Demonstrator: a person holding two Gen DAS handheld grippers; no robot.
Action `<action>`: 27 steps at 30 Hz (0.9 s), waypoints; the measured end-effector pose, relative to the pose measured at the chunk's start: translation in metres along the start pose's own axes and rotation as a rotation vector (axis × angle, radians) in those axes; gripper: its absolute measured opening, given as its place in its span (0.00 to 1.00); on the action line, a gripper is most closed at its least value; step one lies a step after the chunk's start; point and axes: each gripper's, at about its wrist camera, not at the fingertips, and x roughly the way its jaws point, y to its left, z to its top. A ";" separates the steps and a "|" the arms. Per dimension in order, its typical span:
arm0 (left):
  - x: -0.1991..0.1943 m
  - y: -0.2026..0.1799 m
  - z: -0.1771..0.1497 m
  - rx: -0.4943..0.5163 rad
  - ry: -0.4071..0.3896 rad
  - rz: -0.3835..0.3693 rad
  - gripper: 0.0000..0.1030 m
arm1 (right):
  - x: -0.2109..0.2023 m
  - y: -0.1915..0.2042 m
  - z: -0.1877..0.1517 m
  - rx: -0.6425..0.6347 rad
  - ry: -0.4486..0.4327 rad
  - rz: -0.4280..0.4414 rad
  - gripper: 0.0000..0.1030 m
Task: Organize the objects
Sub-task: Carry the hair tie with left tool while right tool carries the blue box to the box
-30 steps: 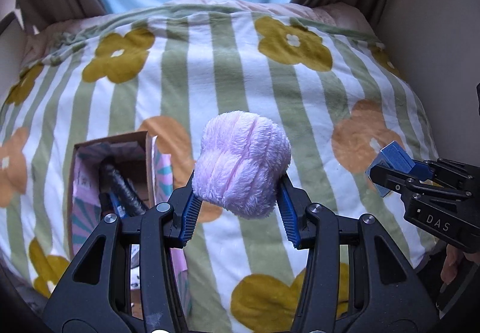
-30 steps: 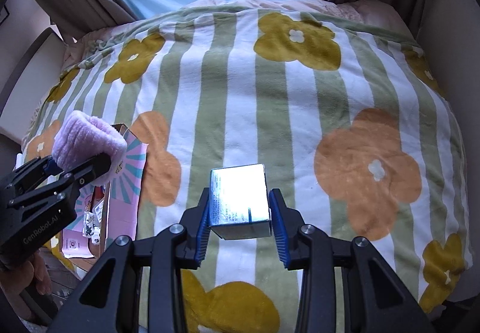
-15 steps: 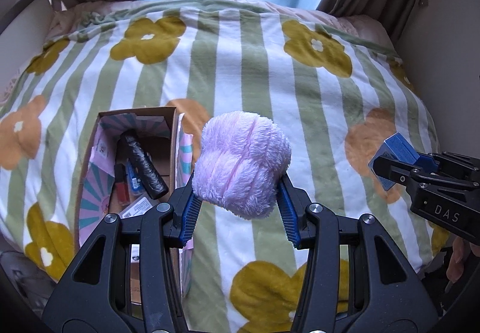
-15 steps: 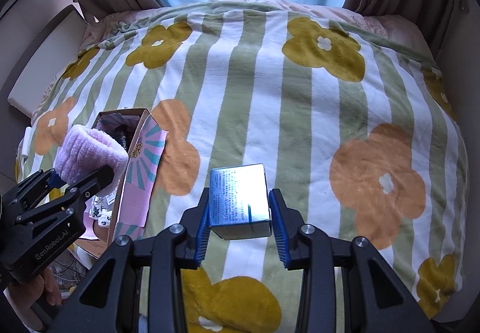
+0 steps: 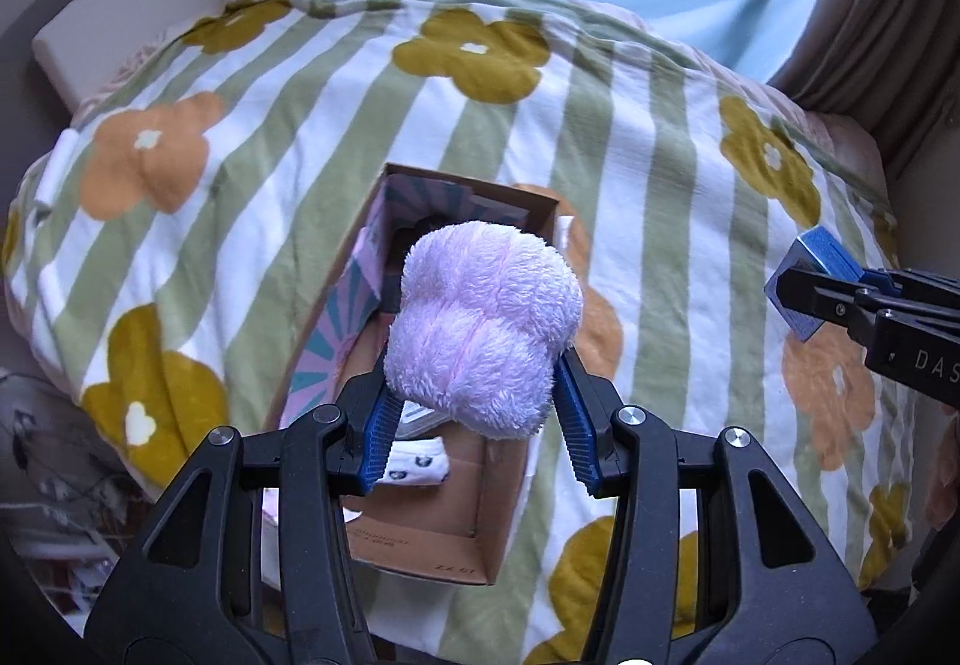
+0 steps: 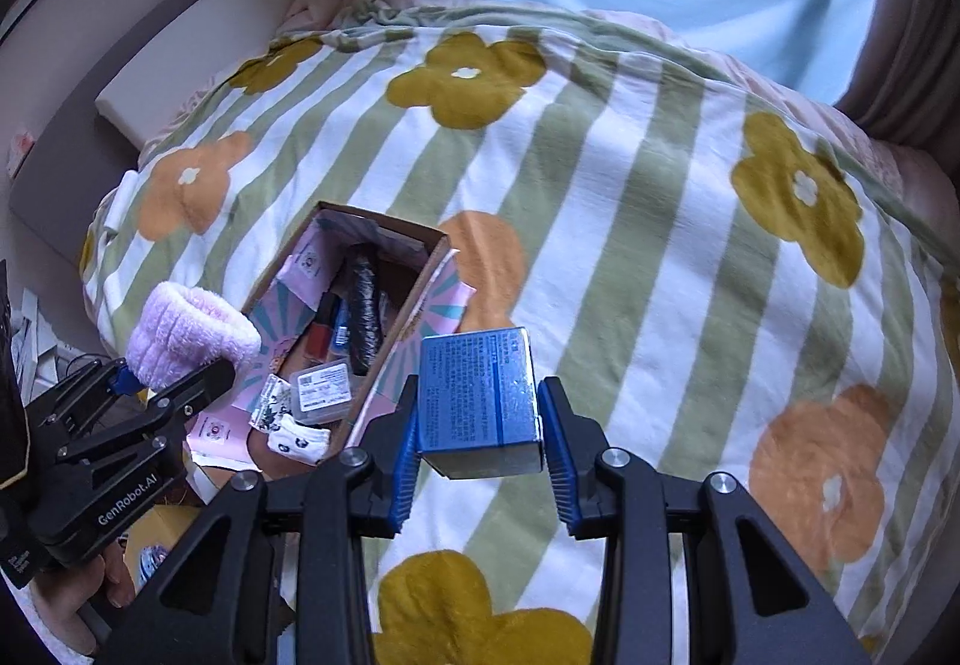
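Left gripper (image 5: 474, 425) is clamped on a fluffy pink puff (image 5: 483, 329), both blue pads pressed into its lower sides, held in the air above the open cardboard box (image 5: 420, 539) that sits on the flowered striped blanket (image 5: 600, 137). Right gripper (image 6: 477, 440) is clenched on a blue carton (image 6: 477, 395), held over the blanket just right of the box, not over the opening. From the right wrist view the box (image 6: 435, 245) already holds a dark tube (image 6: 363, 305), a red bottle (image 6: 318, 332), a small blue item (image 6: 341, 332), a clear labelled case (image 6: 321, 392) and patterned socks (image 6: 297, 440), so free space is mostly at the near end. Likely step: drop the puff in the box, then the carton. Risks, as a guess: the puff is soft and squashed by the pads, so it may cling to a pad or spring sideways on release and land on the box wall or roll onto the blanket. The left wrist view has the puff blocking most of the box interior, so aiming is partly blind. The box rests on soft bedding, so pushing down on a wall or flap could tip it or shift the contents. The two grippers are near each other by the box; bringing the carton in too soon could bump the left gripper. The carton is hard and glossy, so it might slip if the grip loosens early.
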 end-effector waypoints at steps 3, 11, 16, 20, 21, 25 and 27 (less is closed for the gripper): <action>0.007 0.024 -0.010 -0.057 0.031 0.030 0.42 | 0.017 0.021 0.018 -0.074 0.019 0.031 0.33; 0.049 0.064 -0.036 -0.181 0.130 0.059 0.42 | 0.090 0.071 0.057 -0.217 0.103 0.107 0.33; 0.081 0.070 -0.038 -0.215 0.167 0.054 0.42 | 0.143 0.095 0.070 -0.298 0.169 0.131 0.33; 0.109 0.070 -0.031 -0.227 0.189 0.046 0.42 | 0.187 0.112 0.076 -0.360 0.224 0.154 0.33; 0.116 0.069 -0.029 -0.226 0.195 0.043 0.42 | 0.196 0.116 0.077 -0.374 0.233 0.159 0.33; 0.143 0.069 -0.025 -0.223 0.235 0.042 0.42 | 0.227 0.127 0.079 -0.422 0.266 0.173 0.33; 0.149 0.070 -0.025 -0.234 0.245 0.041 0.42 | 0.236 0.129 0.079 -0.432 0.281 0.177 0.33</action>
